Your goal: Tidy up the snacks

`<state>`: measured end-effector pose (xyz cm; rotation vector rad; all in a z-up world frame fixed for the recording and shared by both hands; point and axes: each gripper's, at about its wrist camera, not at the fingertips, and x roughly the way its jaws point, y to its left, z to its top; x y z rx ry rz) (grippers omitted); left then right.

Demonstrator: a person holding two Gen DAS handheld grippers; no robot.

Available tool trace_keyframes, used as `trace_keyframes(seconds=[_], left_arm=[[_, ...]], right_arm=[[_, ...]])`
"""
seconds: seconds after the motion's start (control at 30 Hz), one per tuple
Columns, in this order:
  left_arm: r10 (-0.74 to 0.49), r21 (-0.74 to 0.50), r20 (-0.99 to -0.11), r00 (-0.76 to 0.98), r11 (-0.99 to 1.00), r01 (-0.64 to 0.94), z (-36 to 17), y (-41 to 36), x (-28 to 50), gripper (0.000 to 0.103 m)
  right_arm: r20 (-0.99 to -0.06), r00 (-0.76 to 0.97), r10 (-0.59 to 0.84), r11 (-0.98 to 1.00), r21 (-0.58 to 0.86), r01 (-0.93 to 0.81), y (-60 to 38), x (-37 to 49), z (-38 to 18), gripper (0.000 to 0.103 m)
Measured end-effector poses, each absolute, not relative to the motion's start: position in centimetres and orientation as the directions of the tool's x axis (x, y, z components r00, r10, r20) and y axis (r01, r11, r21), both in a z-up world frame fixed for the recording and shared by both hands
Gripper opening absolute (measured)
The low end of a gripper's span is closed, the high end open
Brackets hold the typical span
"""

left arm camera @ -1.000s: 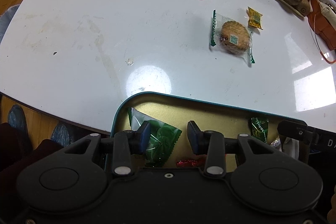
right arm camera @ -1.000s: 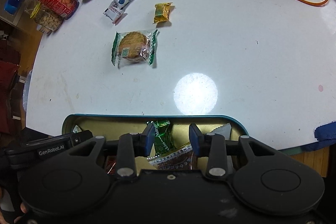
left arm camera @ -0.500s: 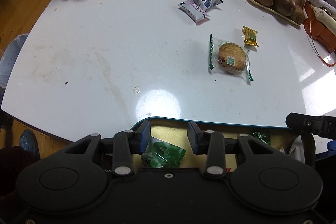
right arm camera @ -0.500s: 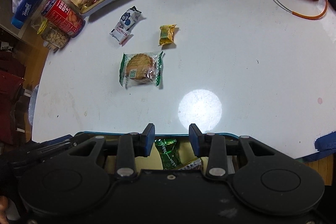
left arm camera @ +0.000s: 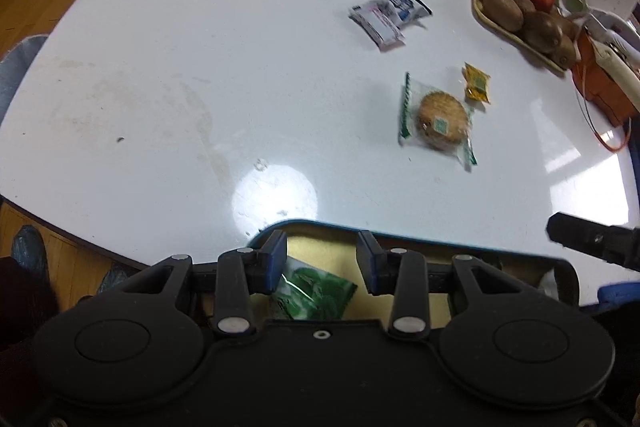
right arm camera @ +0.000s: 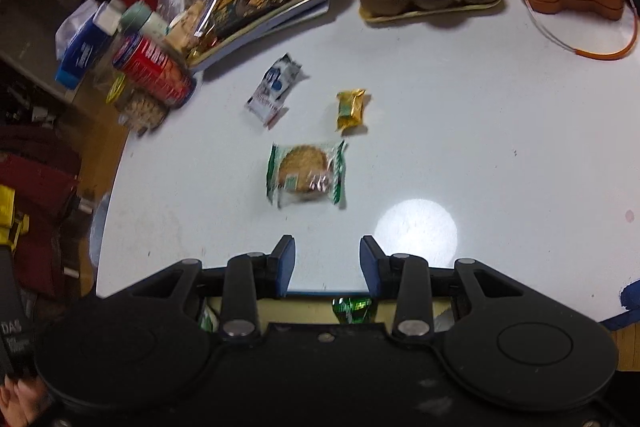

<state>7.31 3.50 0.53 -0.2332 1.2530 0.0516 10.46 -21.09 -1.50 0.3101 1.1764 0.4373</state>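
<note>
Wrapped cookie, gold candy, white-blue packet loose on table; green packet in teal-rimmed tin.

Both views tilted up from the teal tin toward the far table, more clutter visible.

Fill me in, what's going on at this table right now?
A person is sorting snacks into a teal-rimmed tray at the near edge of the white table. Both the left gripper and right gripper hover over the tray with jaws apart, holding nothing. A green packet already lies in the tray. Still loose on the table: a wrapped round cookie, a small yellow candy and a white-and-blue packet.
</note>
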Motion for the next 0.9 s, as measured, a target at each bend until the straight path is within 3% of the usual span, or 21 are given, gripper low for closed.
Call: trace_keyframes(seconds=[0.1,0.23,0.9], left_arm=[[-0.106,-0.136,-0.949,0.298,0.988,-0.079,0.4,2.5,6.7,0.048],[-0.014,-0.025,-0.949,0.316,0.999,-0.029,0.5,1.5,6.1,0.048],[-0.018,-0.013,-0.953,0.302,1.0,0.018,0.2,0.4,6.2,0.048]], right_arm=[[-0.818,0.207,0.537,0.829,0.466,-0.308,-20.5,8.3,-1.8,0.039],[-0.852,0.232,0.469,0.84,0.349,-0.415,-19.7,6.5,-2.0,0.039],[-0.841,0.225,0.492,0.851,0.409,-0.33,-20.0,8.0,-2.3,0.039]])
